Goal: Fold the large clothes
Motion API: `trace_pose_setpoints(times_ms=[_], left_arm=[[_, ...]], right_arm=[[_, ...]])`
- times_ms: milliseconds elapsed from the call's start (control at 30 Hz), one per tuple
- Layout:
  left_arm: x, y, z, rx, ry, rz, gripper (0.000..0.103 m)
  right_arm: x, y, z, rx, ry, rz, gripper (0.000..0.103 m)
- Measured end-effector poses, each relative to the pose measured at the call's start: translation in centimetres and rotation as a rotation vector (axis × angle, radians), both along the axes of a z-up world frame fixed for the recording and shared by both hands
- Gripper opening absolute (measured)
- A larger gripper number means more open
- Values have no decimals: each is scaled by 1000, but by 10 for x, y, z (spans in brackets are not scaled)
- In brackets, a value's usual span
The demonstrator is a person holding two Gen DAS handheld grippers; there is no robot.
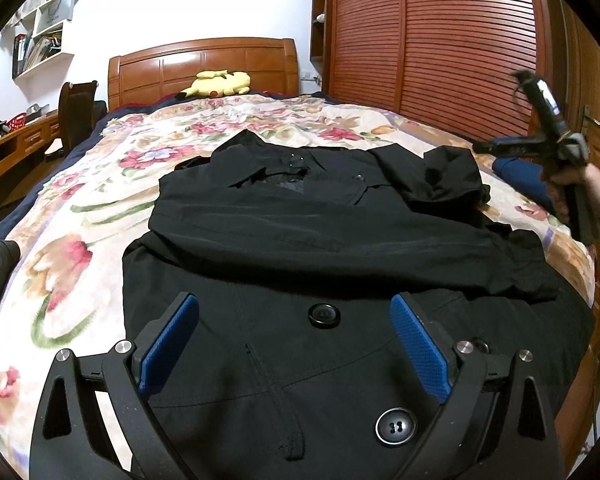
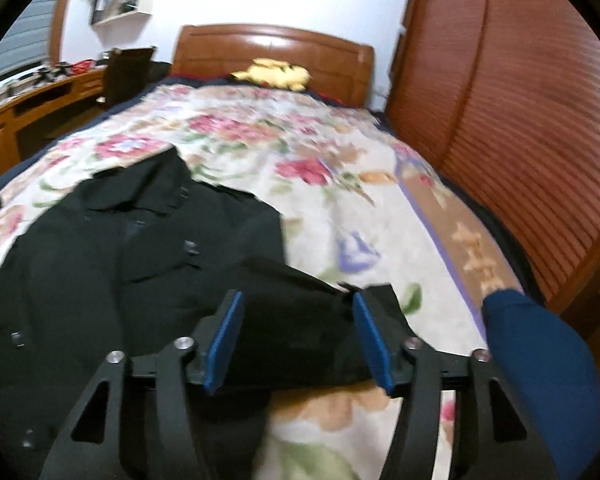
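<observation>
Blue textured pads point(image 1: 168, 344) of the left gripper point(image 1: 296, 344) are held wide apart above a black coat point(image 1: 300, 240), and nothing is gripped between them. Smooth matte cloth with round glossy buttons point(image 1: 396, 427) is seen, spread on the flowered bedspread point(image 1: 80, 208) (one sleeve is folded across the chest). Jaws of the right gripper point(image 2: 296, 344) are also parted over a loose sleeve end point(image 2: 300, 300), which is not pressed.
</observation>
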State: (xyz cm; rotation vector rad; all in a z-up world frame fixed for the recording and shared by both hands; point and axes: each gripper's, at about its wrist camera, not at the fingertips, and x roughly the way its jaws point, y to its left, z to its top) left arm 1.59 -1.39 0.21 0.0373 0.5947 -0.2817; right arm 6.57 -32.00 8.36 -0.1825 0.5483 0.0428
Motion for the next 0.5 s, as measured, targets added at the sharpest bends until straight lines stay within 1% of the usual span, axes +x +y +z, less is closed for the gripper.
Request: trace_pose_setpoints(times_ms=[200,300,400,467,500], left_arm=[[-2,-4,-1,13,-4,-10,97],[-1,-6,-3,24,-1,-13,97],[0,-8,-4,30,4,-15,97],[1,-8,-5,29,8,-15,97],[1,-7,-5,28,9,-15,97]], right_arm=[[50,-24,-29,23,98,-114,67],[67,-38,-40,39,140,-174,67],[90,-52,-63,24,224,-271,67],[98,-57,-69,63,247,-286,68],[101,-60,-71,91,254,-288,71]])
